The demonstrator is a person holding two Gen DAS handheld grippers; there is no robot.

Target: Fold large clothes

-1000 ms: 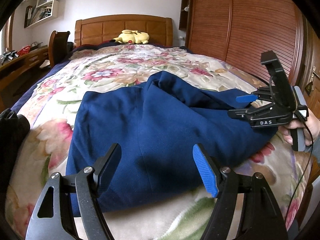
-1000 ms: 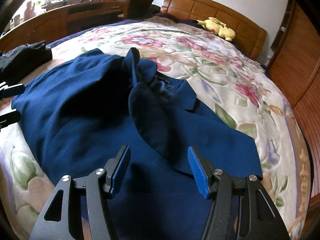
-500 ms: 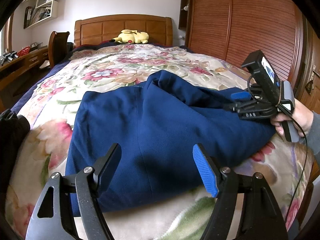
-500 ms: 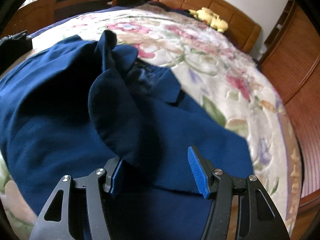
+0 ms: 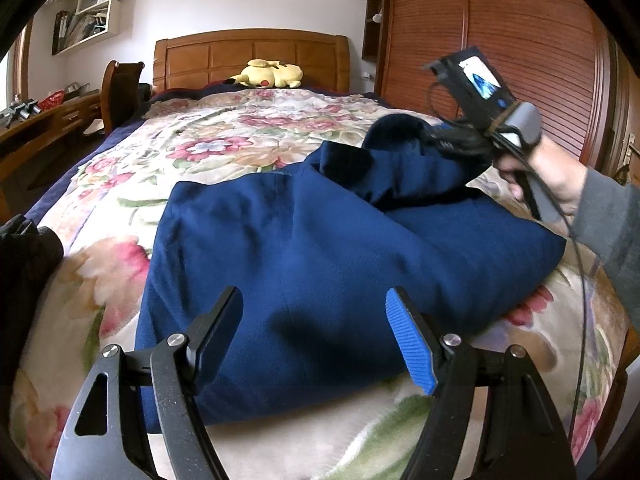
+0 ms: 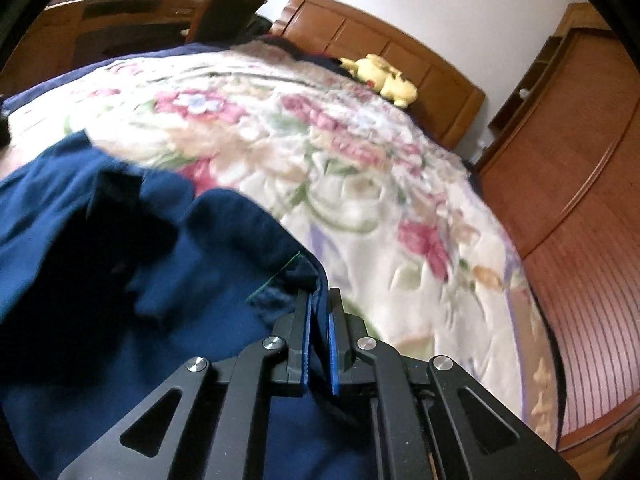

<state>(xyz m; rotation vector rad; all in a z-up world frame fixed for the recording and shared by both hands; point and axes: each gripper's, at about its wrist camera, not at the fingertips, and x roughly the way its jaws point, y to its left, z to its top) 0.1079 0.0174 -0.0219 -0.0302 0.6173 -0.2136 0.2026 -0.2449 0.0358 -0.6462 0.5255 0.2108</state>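
Observation:
A large navy blue jacket point(image 5: 304, 248) lies spread on the floral bedspread point(image 5: 224, 136). My left gripper point(image 5: 316, 320) hovers open over the jacket's near hem, with nothing between its fingers. My right gripper point(image 6: 319, 312) is shut on an edge of the jacket point(image 6: 120, 280), and a thin fold of blue cloth is pinched between its blue pads point(image 6: 331, 340). In the left wrist view the right gripper point(image 5: 434, 140) sits at the right, held by a hand point(image 5: 548, 172), with the cloth lifted into a ridge off the bed.
A yellow plush toy point(image 5: 268, 74) rests by the wooden headboard point(image 5: 248, 52). A wooden wardrobe point(image 5: 520, 40) lines the right side. A desk and chair point(image 5: 120, 88) stand left of the bed, and dark clothing point(image 5: 24, 256) lies at the bed's left edge.
My right gripper has closed on the jacket's edge and swung right, pulling the cloth up. The left gripper has stayed still and open.

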